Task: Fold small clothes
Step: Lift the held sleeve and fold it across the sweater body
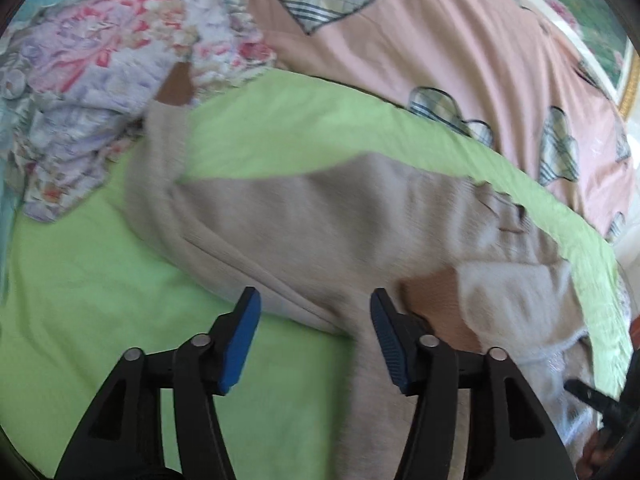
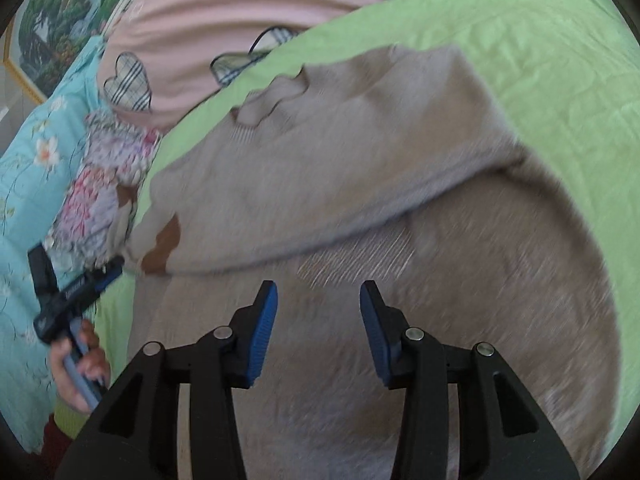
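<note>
Covering the bed, green sheet (image 1: 100, 280) (pink quilt (image 1: 460, 40) behind).

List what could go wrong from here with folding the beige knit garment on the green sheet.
1. Both tools, left tool and right tool, stand open with nothing gripped, so the folded-over part of the beige knit garment may slip back.
2. The brown-tipped sleeve reaches onto the crumpled floral cloth, so pulling it could drag that cloth too.
3. The frames are blurred, so the next grasp on the green sheet may miss an edge.
</note>
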Motion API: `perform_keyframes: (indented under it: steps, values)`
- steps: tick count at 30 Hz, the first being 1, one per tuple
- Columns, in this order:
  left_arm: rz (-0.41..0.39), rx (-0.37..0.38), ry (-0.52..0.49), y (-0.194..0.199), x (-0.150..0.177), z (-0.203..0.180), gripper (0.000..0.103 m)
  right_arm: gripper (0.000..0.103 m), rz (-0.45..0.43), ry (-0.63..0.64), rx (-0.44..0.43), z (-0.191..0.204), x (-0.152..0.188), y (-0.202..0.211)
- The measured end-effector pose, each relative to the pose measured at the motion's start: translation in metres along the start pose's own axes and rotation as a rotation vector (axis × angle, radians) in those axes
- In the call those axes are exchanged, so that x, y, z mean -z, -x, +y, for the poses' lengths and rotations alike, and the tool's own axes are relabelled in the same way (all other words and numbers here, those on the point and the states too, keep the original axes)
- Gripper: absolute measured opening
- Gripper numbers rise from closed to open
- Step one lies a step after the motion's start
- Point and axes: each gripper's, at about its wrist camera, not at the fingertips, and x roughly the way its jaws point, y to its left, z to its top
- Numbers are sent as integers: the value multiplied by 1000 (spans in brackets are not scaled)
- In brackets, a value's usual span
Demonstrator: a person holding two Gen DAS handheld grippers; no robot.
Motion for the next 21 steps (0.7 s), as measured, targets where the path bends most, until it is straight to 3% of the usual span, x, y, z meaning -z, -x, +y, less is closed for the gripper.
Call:
perform_keyframes:
  steps: [7, 16, 18, 19, 20, 21]
  values:
    - [-36, -167, 106, -21, -60, 69, 75, 46, 17, 2, 7, 2, 17, 4]
    - [72, -185, 218, -97, -134, 123, 76, 47, 29, -14, 14, -3, 21, 1]
    - [88, -217, 243, -111, -141, 133, 63, 47, 29, -16, 11, -3, 20, 0]
    - [95, -210, 249, -116, -142, 137, 36, 47, 30, -17, 11, -3, 20, 0]
    - [102, -203, 254, -120, -141, 139, 22, 47, 29, -18, 10, -4, 21, 0]
    - [88, -204, 252, -118, -139, 138, 20, 47, 29, -19, 9, -4, 21, 0]
